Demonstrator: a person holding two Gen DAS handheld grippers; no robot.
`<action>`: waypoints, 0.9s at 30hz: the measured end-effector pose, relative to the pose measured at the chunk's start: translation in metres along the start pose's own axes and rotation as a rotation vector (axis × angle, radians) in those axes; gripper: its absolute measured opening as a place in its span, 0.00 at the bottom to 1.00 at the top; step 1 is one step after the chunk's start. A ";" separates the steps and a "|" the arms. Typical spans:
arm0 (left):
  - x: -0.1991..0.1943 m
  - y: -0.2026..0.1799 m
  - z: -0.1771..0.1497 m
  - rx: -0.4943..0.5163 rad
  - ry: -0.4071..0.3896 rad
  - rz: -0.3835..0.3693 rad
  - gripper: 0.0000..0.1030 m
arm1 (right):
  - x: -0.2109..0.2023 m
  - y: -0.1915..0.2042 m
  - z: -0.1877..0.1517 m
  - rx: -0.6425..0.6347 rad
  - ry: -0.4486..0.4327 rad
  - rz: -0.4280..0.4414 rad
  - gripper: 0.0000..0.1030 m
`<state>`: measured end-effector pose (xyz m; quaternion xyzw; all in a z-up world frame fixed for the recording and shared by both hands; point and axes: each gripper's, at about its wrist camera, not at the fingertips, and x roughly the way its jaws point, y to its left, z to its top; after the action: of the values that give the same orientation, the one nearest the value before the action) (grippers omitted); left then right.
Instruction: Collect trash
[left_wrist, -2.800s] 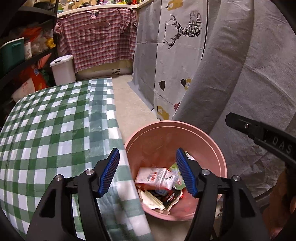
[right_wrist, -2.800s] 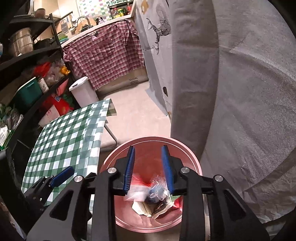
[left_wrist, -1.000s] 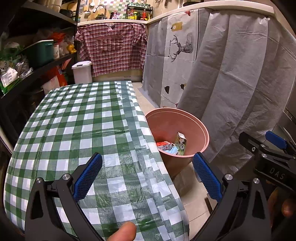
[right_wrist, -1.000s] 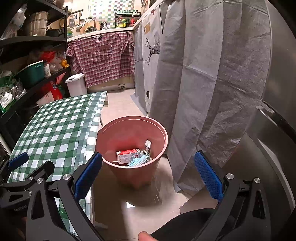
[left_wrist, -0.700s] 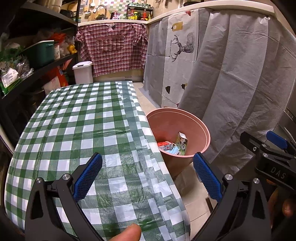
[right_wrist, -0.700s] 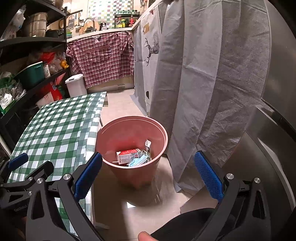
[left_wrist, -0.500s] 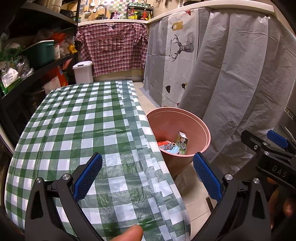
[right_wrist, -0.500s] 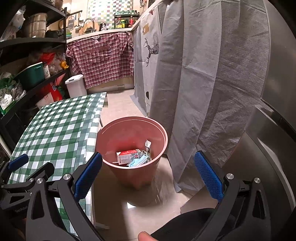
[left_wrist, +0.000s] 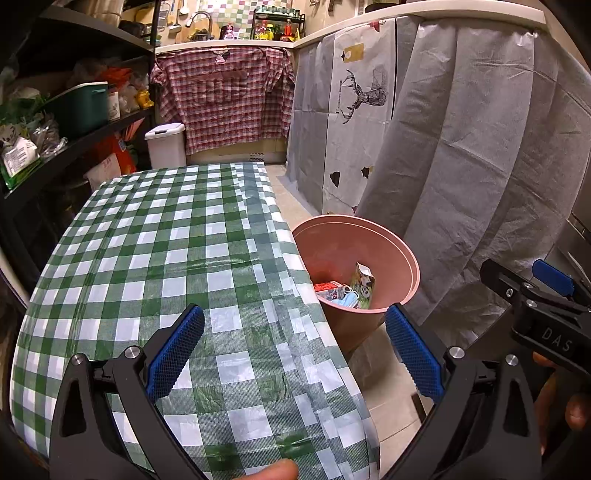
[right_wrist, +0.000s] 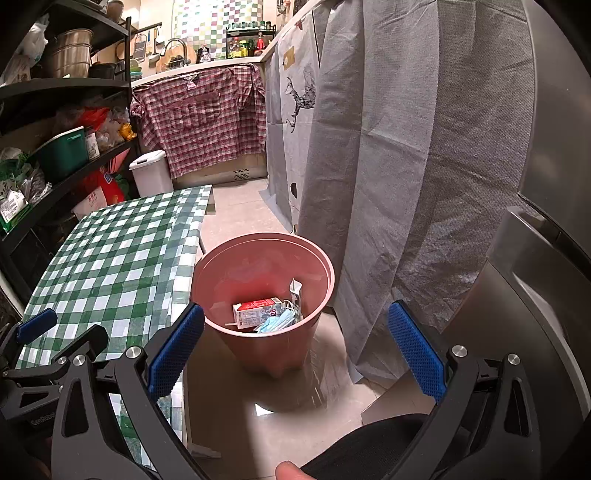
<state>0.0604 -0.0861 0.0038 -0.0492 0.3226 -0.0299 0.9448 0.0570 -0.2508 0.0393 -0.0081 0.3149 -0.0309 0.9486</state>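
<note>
Both the left gripper (left_wrist: 293, 349) and right gripper (right_wrist: 295, 347) gape wide, empty. Trash (right_wrist: 266, 314) sits inside the pink bin (right_wrist: 258, 240), right of the bench (left_wrist: 147, 240); a careless swing could tip it.

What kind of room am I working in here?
Most likely a small home kitchen or pantry: a counter with a faucet and bottles at the back, shelves of pots and groceries, and a table in green check cloth beside a pink bin of trash.
</note>
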 end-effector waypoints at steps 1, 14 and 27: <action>0.000 0.000 0.000 0.000 -0.001 -0.001 0.93 | 0.000 0.000 0.000 0.000 0.000 0.000 0.95; 0.002 0.000 0.000 -0.006 0.001 -0.003 0.93 | 0.001 -0.002 0.000 -0.003 -0.001 -0.001 0.95; 0.003 -0.005 0.001 0.002 0.002 -0.003 0.93 | 0.001 -0.001 0.000 0.000 0.000 0.000 0.95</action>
<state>0.0637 -0.0911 0.0033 -0.0487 0.3234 -0.0319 0.9445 0.0574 -0.2520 0.0391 -0.0082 0.3148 -0.0311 0.9486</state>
